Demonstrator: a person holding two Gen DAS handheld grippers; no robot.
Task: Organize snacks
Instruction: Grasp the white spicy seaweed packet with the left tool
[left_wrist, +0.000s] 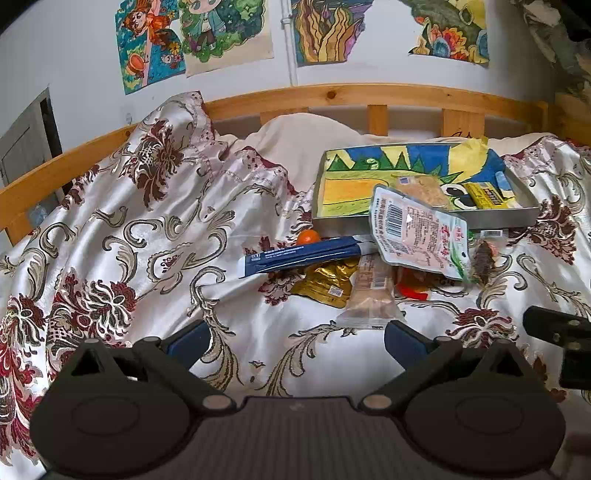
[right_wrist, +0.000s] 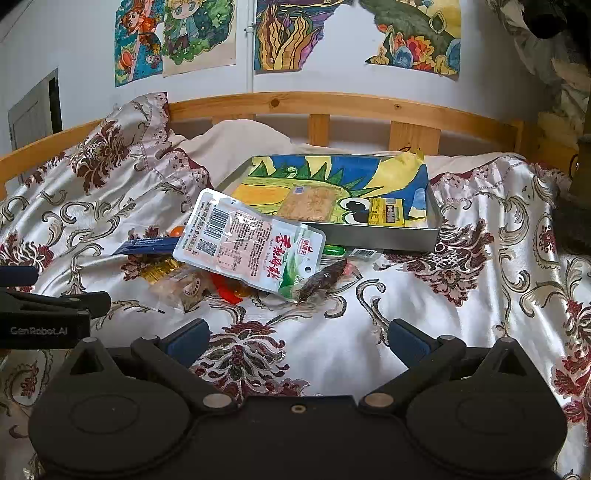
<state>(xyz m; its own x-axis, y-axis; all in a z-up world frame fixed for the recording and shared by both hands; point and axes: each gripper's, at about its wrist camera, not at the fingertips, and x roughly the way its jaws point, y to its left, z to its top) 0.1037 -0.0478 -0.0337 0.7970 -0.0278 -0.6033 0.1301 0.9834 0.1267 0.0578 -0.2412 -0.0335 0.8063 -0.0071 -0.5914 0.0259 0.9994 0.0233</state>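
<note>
A metal tray (left_wrist: 436, 218) (right_wrist: 373, 240) lined with a colourful drawing lies on the bed and holds a biscuit pack (left_wrist: 424, 190) (right_wrist: 314, 203) and a yellow pack (left_wrist: 485, 195) (right_wrist: 388, 210). In front of it is a snack heap: a white and pink pouch (left_wrist: 417, 232) (right_wrist: 251, 240) leaning on the tray, a blue stick pack (left_wrist: 303, 256) (right_wrist: 147, 245), a gold pack (left_wrist: 325, 282), a clear wafer pack (left_wrist: 371, 291), and a dark dried snack (left_wrist: 484, 258) (right_wrist: 321, 280). My left gripper (left_wrist: 297, 341) is open just short of the heap. My right gripper (right_wrist: 299, 341) is open, empty, near the pouch.
Flowered satin bedding (left_wrist: 129, 240) covers the bed, bunched high at the left. A wooden rail (left_wrist: 369, 94) runs behind, with drawings on the wall above. A small orange ball (left_wrist: 308, 237) sits by the tray. The left gripper's body (right_wrist: 44, 314) shows at the right view's left edge.
</note>
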